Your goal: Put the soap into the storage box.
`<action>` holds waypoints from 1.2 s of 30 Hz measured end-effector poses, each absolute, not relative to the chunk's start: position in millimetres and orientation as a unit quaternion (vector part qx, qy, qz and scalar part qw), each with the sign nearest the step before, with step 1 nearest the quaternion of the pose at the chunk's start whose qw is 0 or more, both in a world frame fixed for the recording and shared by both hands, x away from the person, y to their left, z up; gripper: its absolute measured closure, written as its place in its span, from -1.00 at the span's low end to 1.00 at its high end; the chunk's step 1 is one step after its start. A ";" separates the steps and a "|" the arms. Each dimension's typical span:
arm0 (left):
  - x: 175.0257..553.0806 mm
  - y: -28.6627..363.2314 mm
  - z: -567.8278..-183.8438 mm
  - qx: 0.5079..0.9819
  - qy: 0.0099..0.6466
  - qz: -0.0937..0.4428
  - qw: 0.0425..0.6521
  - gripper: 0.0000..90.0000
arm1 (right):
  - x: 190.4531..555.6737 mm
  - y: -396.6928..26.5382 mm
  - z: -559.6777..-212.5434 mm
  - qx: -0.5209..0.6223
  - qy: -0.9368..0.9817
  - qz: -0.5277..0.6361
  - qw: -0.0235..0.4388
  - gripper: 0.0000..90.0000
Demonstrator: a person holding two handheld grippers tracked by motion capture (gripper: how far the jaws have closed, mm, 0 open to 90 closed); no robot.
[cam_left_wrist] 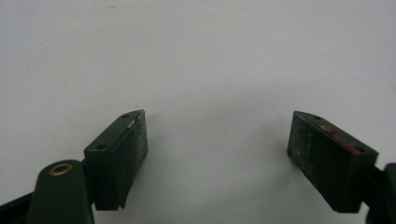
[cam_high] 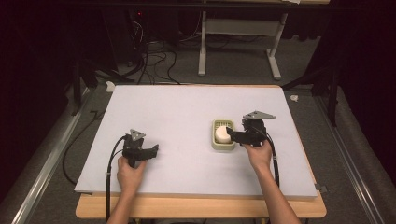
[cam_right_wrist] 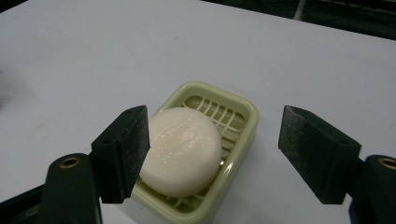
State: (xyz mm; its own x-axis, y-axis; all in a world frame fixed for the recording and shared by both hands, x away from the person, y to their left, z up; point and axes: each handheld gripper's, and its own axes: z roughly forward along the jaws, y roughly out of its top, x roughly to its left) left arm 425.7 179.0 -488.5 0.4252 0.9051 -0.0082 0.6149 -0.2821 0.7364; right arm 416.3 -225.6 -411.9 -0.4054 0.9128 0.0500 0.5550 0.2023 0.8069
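Observation:
A round white soap bar (cam_high: 222,134) lies in a pale green slatted soap dish (cam_high: 216,145) right of the board's middle. In the right gripper view the soap (cam_right_wrist: 182,149) fills the near end of the dish (cam_right_wrist: 245,133). My right gripper (cam_right_wrist: 215,116) stands open over the dish; one jaw is close beside the soap and the other is out past the dish's rim. In the high view this right gripper (cam_high: 232,136) reaches the dish from the right. My left gripper (cam_high: 152,151) rests open at the front left, with bare white board between its jaws (cam_left_wrist: 218,121).
A white board (cam_high: 187,102) covers the wooden table (cam_high: 201,208). Beyond the far edge, a grey metal frame (cam_high: 238,46) and a tangle of cables (cam_high: 149,56) sit on the floor. Metal rails run along both sides.

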 end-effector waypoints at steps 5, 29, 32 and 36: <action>425.7 179.0 -488.5 0.772 0.492 0.212 0.342 -0.55 | 413.4 -230.7 -410.0 0.494 0.738 0.397 0.231 -0.41; 425.7 179.0 -488.5 0.772 0.492 0.212 0.342 -0.55 | 398.8 -257.9 -403.9 0.504 0.720 0.408 0.246 -0.39; 425.7 179.0 -488.5 0.772 0.492 0.212 0.342 -0.55 | 396.8 -261.2 -403.1 0.508 0.717 0.408 0.246 -0.39; 425.7 179.0 -488.5 0.772 0.492 0.212 0.342 -0.54 | 394.2 -265.9 -403.8 0.511 0.715 0.408 0.248 -0.39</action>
State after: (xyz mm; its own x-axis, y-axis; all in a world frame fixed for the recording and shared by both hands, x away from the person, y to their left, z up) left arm 425.7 179.0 -488.5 0.4253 0.9050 -0.0082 0.6148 -0.2823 0.7364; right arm 394.2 -265.9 -403.8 -0.3553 0.9327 0.0626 0.5290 0.1454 0.8361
